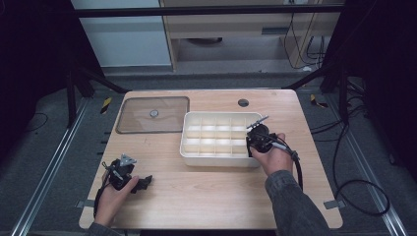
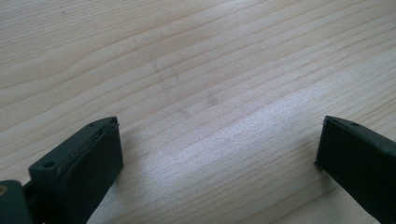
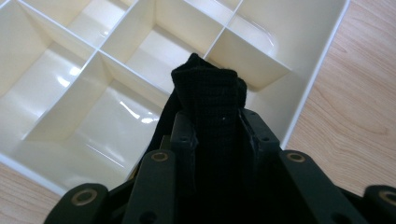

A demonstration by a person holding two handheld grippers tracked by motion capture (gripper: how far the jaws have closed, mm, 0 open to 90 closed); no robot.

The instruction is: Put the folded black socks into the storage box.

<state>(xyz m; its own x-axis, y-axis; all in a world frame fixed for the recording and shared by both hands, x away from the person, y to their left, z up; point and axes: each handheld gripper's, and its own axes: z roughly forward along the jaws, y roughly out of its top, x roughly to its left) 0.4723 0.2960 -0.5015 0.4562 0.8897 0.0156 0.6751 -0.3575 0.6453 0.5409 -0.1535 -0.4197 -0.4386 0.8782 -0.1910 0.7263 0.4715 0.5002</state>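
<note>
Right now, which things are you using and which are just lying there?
In use:
right gripper, shut on a rolled black cloth
white divided box, under it

Lying about:
clear lid
left gripper, open over bare table

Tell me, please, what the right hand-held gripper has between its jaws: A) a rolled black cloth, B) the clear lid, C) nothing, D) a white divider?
A: in the right gripper view the right hand-held gripper clamps a rolled black cloth over the white compartment box.
</note>
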